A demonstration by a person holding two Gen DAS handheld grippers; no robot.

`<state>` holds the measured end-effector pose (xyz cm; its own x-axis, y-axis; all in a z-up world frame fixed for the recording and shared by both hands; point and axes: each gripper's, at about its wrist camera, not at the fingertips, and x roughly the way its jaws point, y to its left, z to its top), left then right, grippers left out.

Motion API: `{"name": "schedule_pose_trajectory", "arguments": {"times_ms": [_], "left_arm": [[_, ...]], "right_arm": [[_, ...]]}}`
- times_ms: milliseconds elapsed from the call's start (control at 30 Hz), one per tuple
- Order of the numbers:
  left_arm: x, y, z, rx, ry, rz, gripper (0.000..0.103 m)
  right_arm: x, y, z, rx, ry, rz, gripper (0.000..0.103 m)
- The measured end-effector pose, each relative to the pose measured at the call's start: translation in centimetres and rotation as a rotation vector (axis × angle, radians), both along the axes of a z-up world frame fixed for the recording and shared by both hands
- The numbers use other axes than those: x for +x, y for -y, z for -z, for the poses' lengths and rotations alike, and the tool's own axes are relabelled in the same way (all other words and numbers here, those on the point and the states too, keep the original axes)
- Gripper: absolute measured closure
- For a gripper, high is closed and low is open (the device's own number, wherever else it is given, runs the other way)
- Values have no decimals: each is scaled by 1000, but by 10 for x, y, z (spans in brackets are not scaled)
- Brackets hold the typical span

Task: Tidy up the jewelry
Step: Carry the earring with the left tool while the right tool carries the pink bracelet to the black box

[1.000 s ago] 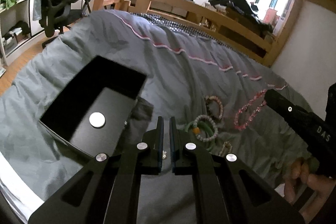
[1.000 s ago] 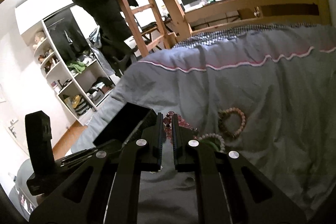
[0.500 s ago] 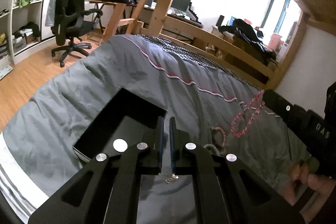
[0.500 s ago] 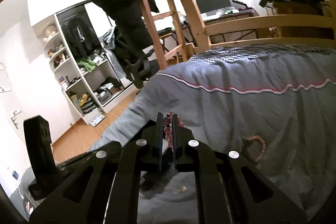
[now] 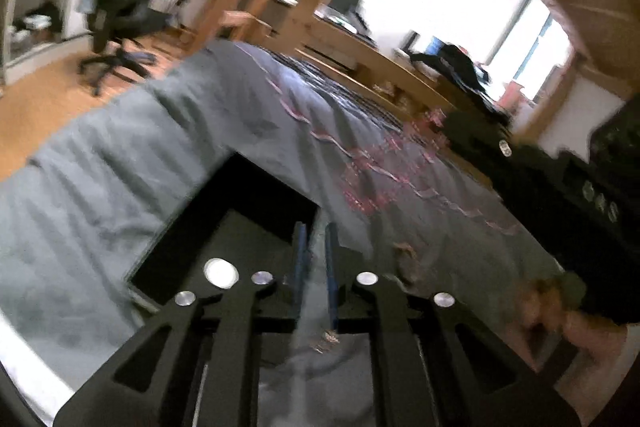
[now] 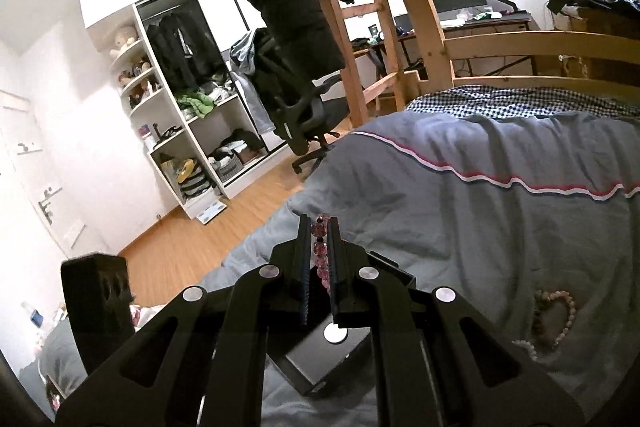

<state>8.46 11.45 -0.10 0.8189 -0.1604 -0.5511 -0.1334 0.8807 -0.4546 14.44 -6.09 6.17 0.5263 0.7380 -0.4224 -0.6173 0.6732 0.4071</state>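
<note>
A black open jewelry box (image 5: 224,239) lies on the grey duvet; it also shows in the right wrist view (image 6: 320,359), below the fingers. My right gripper (image 6: 319,227) is shut on a pink bead necklace (image 6: 321,251) and holds it above the box. In the blurred left wrist view the necklace (image 5: 360,175) hangs as a pink streak from the right gripper's black body (image 5: 560,195). My left gripper (image 5: 315,231) is nearly closed, a thin gap between its jaws, empty, at the box's right edge. A small metal piece (image 5: 326,339) lies on the duvet below it.
A pale bead bracelet (image 6: 556,319) and a white bead string (image 6: 526,347) lie on the duvet at the right. Wooden bed rail (image 6: 540,43) and ladder (image 6: 360,7) stand behind. An office chair (image 6: 304,119) and shelves (image 6: 192,147) are at the left beyond the bed edge.
My right gripper has lifted the pink necklace and carried it left over the box. The left wrist view has tilted and blurred, and its jaws have parted slightly.
</note>
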Motion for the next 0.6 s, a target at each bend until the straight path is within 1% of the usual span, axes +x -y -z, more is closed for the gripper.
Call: {"name": "schedule_pose_trajectory", "arguments": {"times_ms": [33, 100, 133, 267, 333, 400, 467, 533, 600], "left_arm": [[2, 6, 2, 12, -7, 25, 68], [3, 23, 5, 66, -6, 67, 52], [5, 34, 8, 82, -1, 106, 52], [11, 57, 25, 57, -2, 212, 52], [16, 67, 38, 69, -40, 231, 52], [24, 77, 50, 104, -92, 239, 54], [30, 88, 63, 132, -139, 258, 57], [35, 93, 76, 151, -180, 269, 67], [40, 96, 90, 182, -223, 259, 72]], "right_arm": [[1, 5, 2, 5, 0, 17, 94], [4, 17, 4, 8, -1, 39, 94], [5, 25, 6, 9, -3, 53, 94], [7, 48, 14, 1, -4, 86, 94], [8, 58, 20, 3, -3, 97, 94], [10, 65, 26, 12, -9, 101, 94], [13, 73, 31, 23, -17, 105, 94], [14, 78, 37, 35, -27, 107, 94], [16, 83, 41, 44, -35, 116, 94]]}}
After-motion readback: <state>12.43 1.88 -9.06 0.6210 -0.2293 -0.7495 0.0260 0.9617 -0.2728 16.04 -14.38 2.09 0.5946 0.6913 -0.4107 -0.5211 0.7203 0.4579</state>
